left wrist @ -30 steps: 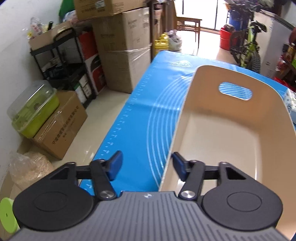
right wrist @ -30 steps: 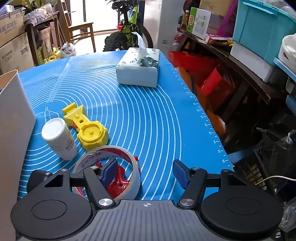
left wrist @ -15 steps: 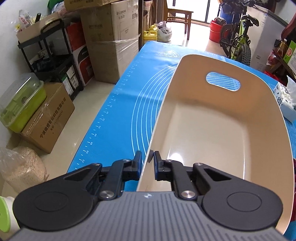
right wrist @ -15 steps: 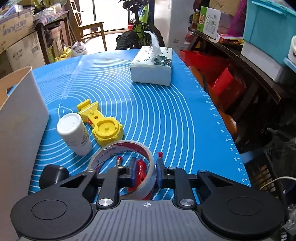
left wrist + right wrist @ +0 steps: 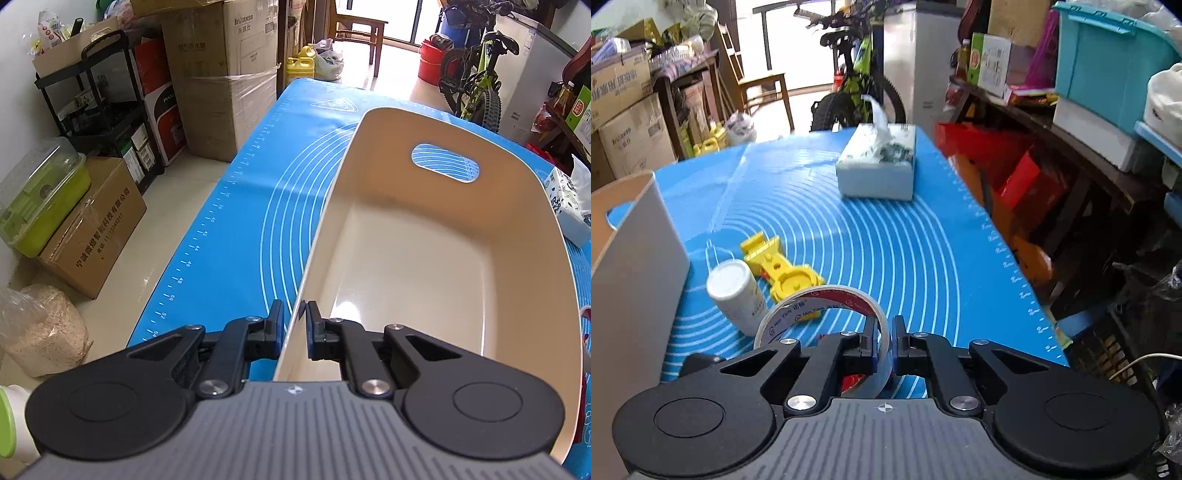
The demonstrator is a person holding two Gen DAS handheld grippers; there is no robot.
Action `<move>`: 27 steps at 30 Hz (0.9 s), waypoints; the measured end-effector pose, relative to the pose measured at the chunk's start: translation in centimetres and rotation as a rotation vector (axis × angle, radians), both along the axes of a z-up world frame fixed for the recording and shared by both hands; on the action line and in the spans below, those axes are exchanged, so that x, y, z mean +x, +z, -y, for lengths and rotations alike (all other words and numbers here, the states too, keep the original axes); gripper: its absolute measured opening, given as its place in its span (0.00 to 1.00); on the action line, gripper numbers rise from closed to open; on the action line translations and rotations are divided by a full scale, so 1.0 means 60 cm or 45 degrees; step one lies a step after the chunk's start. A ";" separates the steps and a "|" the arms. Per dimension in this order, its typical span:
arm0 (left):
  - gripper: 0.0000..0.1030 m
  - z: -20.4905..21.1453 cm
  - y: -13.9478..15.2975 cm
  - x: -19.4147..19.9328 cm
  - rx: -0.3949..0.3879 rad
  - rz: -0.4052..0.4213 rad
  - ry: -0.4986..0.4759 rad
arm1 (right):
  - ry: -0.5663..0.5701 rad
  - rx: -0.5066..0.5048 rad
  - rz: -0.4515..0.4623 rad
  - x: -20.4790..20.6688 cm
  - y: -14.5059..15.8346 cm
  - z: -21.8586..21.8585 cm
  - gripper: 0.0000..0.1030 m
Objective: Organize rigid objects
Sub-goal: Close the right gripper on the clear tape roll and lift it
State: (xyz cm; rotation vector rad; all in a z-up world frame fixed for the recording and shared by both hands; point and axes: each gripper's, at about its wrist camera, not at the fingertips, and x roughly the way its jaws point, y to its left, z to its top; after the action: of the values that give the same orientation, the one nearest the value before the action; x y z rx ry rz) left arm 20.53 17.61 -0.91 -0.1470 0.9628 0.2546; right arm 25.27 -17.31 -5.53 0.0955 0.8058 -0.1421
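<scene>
Between the fingers of the left hand-held gripper (image 5: 294, 325) stands the near left wall of the cream bin (image 5: 436, 266); the jaws are pressed together on that wall, one pad outside and one inside. Nothing lies in the bin, whose far wall has an oval handle slot. It sits on the blue mat (image 5: 236, 221) that covers the surface.

To the bin's right, the right hand-held gripper (image 5: 885, 341) pinches the rim of a tape roll (image 5: 820, 306), its jaws closed on the near right part of the ring. The roll is tilted, its far side raised toward the camera's view. A red thing (image 5: 851, 380) shows through the ring just under the jaws, too hidden to name. A white bottle (image 5: 737, 295) lies just right of the bin and beside the roll's left side. A yellow tool (image 5: 779, 269) lies just beyond the bottle, its round end near the roll's far rim and possibly behind it. A dark round thing (image 5: 700, 363) shows at the near left of the roll, close to the bin's wall.

Farther from the bin, toward the far right corner of the mat, rests a tissue box (image 5: 877, 166), well apart from the other things. A bicycle (image 5: 857, 85) stands on the floor past the far edge of the surface, and cardboard boxes (image 5: 221, 77) are stacked to the bin's left.
</scene>
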 end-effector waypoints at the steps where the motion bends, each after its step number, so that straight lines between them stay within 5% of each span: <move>1: 0.13 0.000 0.000 0.000 -0.003 0.000 0.000 | 0.000 -0.003 0.018 -0.003 0.006 -0.001 0.18; 21: 0.12 -0.002 -0.001 0.000 -0.009 0.004 -0.018 | 0.209 0.091 0.331 -0.007 0.170 -0.114 0.18; 27: 0.12 -0.001 -0.001 -0.001 -0.004 0.003 -0.017 | 0.331 0.103 0.336 0.005 0.182 -0.183 0.18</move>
State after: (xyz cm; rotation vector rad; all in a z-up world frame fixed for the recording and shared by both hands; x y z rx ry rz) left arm 20.50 17.66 -0.99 -0.1432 0.9613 0.2404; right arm 25.57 -6.34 5.39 0.0827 0.5539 0.1466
